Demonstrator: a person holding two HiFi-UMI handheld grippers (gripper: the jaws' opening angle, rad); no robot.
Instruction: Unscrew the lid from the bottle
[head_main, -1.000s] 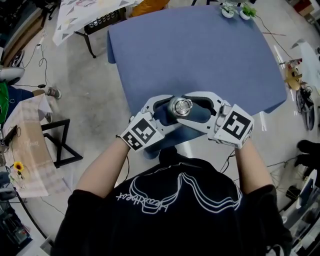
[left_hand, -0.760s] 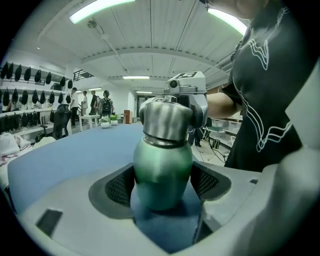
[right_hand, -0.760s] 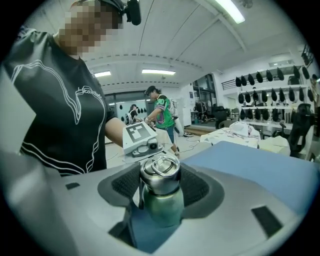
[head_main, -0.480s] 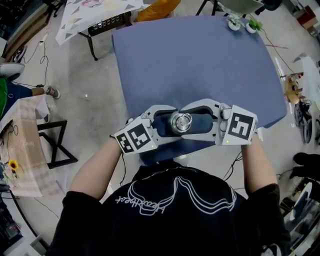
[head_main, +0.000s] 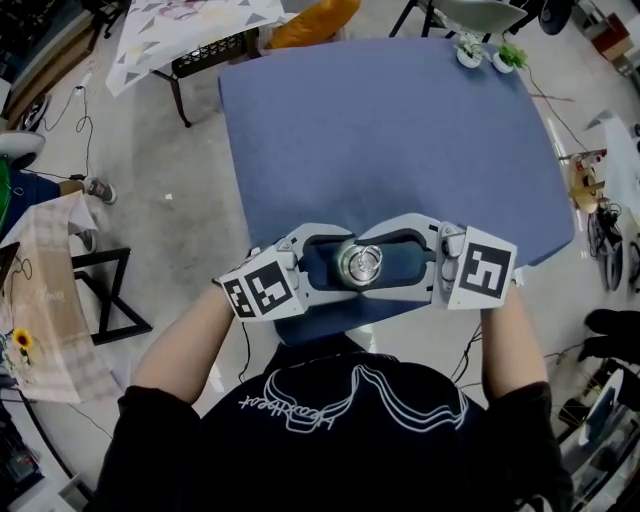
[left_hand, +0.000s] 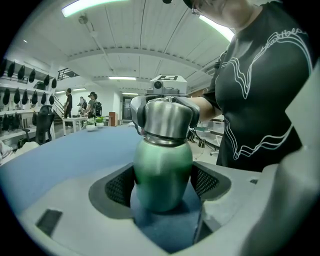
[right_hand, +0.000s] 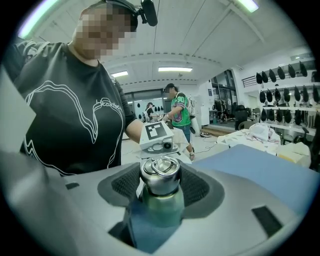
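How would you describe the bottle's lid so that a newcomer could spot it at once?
Find the blue table; near its front edge is a green bottle. The lid is the cap on top: bare silver metal with a ring handle, unlike the green body.

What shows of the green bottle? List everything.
The green metal bottle stands upright near the blue table's front edge. Its rounded body narrows to a silvery steel lid with a ring on top, still on. The left hand-held gripper clamps the body; the right hand-held gripper clamps the lid.
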